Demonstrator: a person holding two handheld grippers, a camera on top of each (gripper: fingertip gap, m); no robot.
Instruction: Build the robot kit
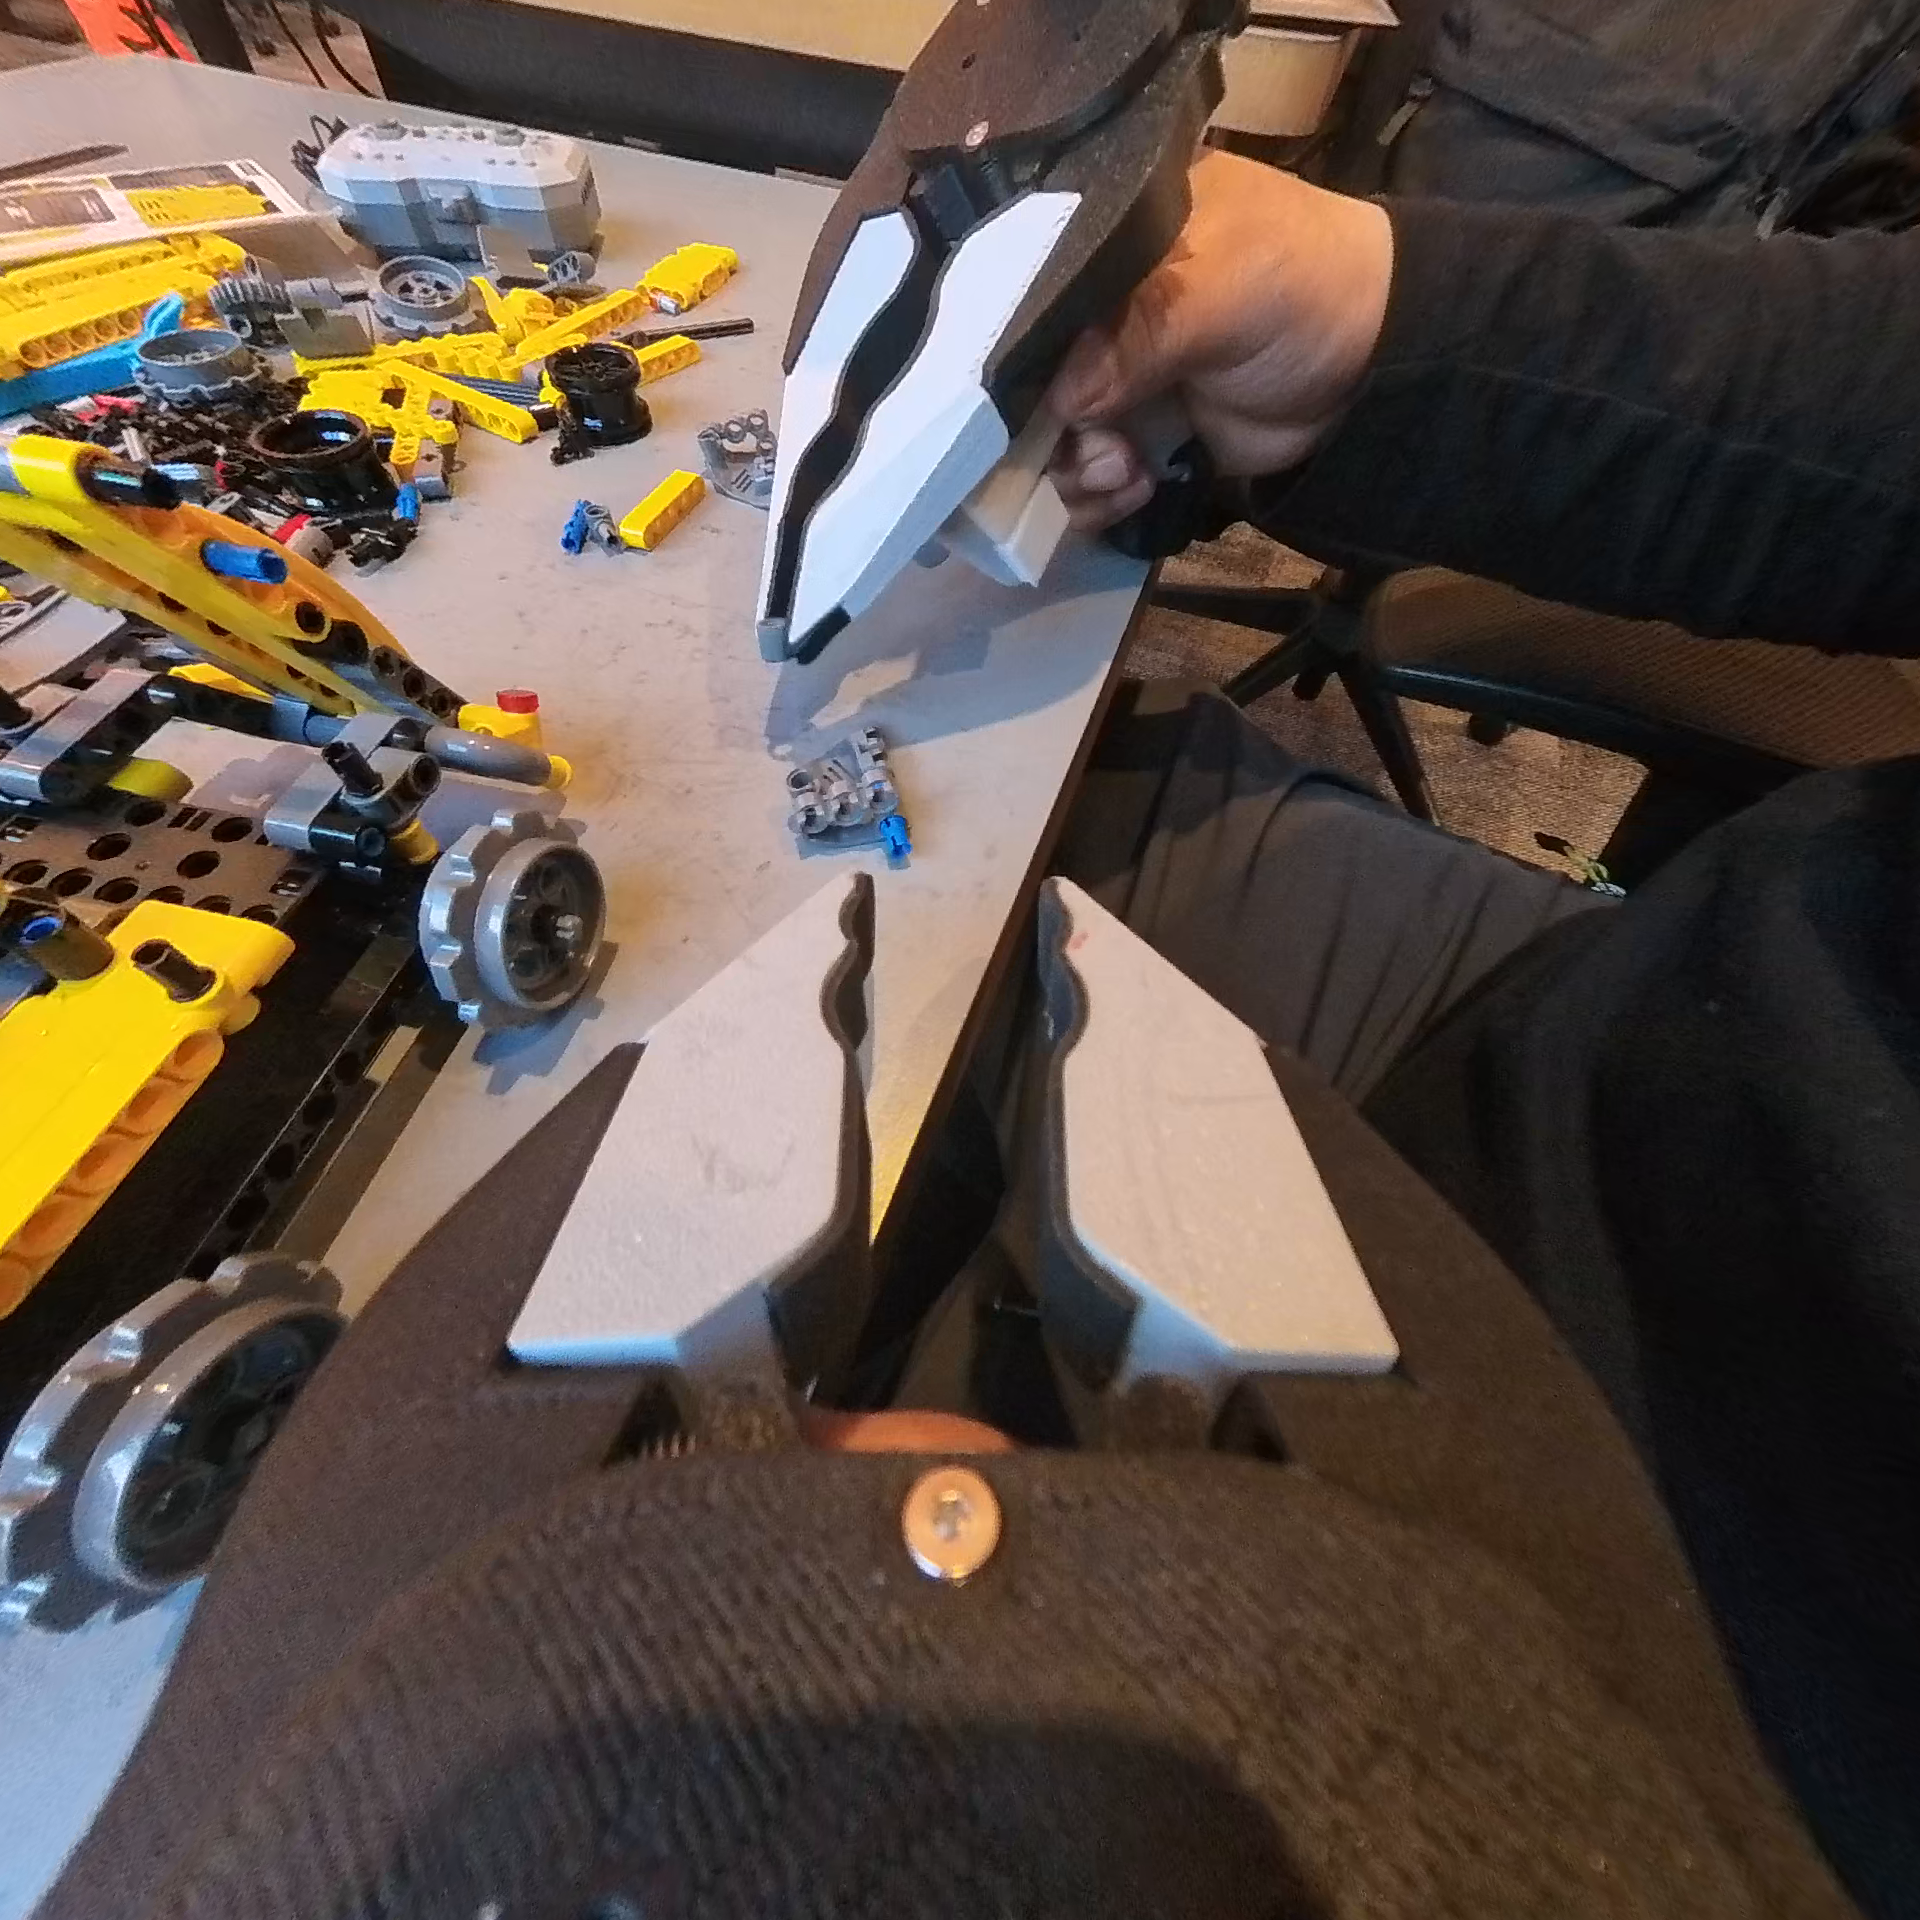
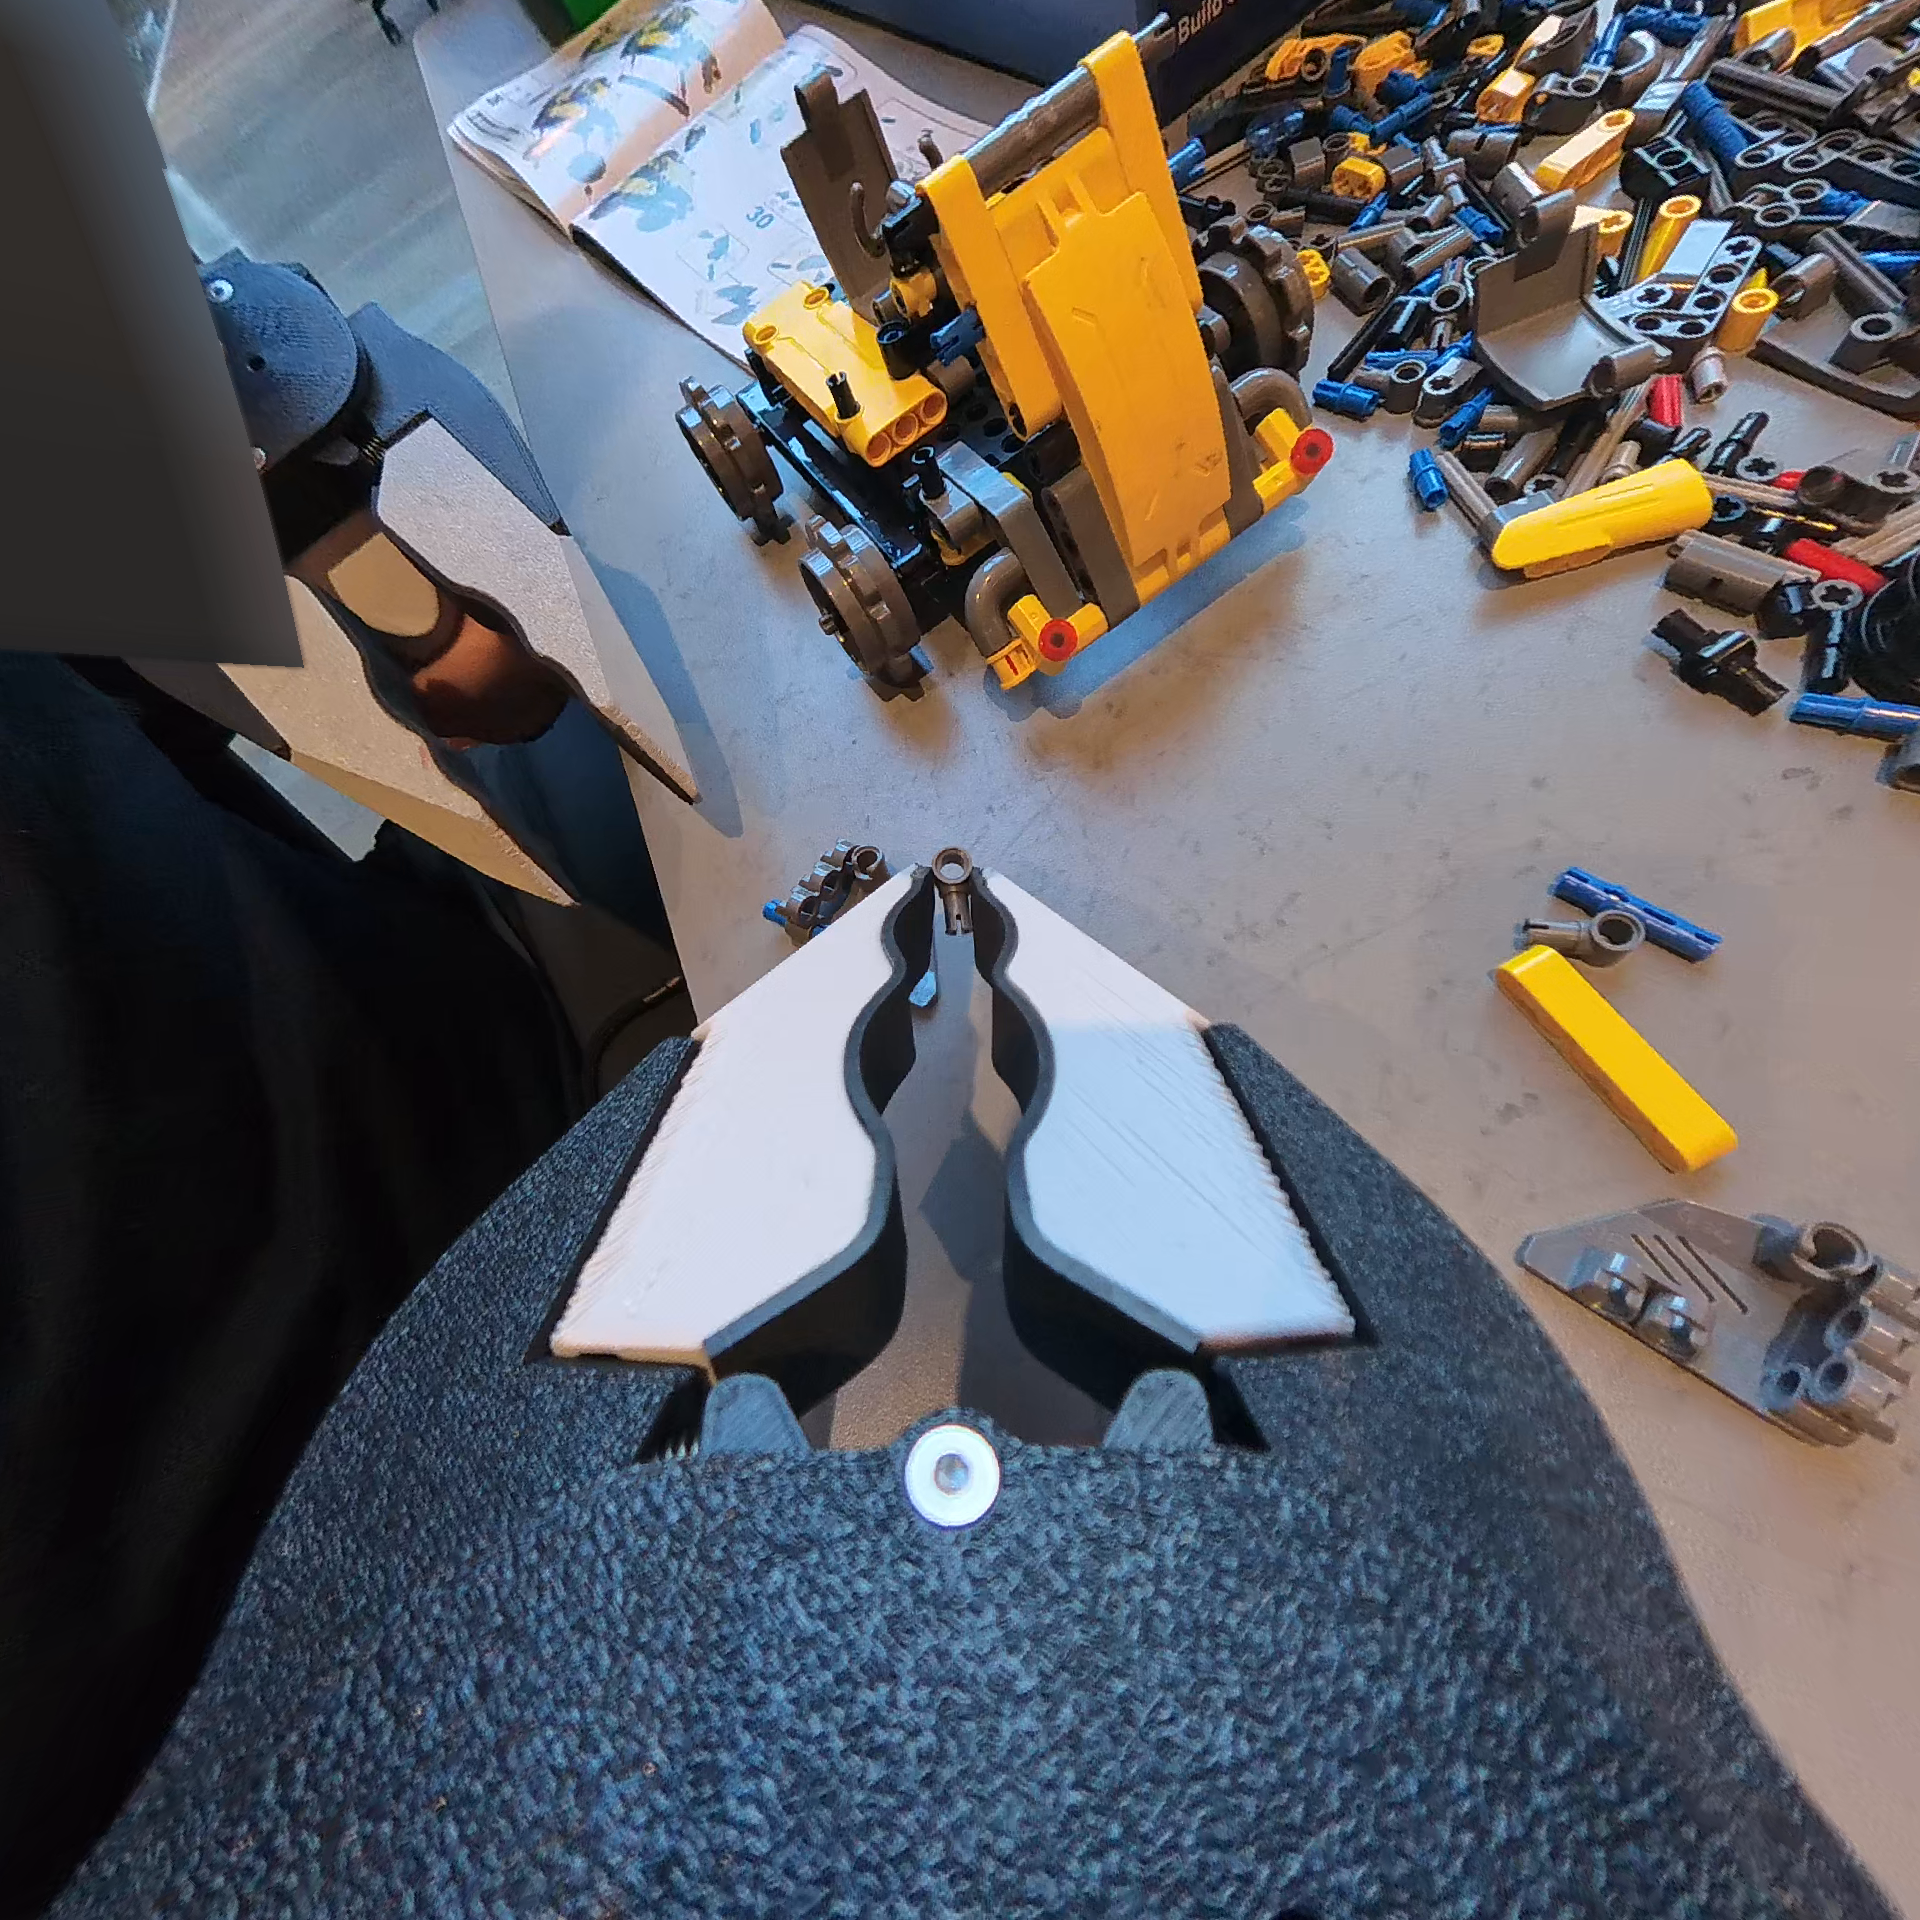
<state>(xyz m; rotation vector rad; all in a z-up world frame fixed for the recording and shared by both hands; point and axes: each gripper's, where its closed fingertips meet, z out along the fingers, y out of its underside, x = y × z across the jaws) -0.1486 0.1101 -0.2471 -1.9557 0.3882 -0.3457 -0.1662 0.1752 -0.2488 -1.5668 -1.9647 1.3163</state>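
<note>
My right gripper (image 2: 951, 883) pinches small dark grey pin connector (image 2: 953, 888) at fingertips, nose-down above grey table (image 2: 1195, 831); tip grip leaves ring end exposed. Small grey joint piece with blue pin (image 2: 826, 894) lies at ten o'clock from tips, near table edge. My left gripper (image 1: 951, 904) hangs parted and empty over that edge. Half-built yellow vehicle (image 2: 1039, 416) stands at twelve o'clock; loose parts pile (image 2: 1662, 260) at two o'clock.

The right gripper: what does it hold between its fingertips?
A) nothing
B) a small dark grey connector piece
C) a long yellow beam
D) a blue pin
B: the right gripper is shut on a small dark grey connector piece, pinched at its fingertips above the table.
</note>
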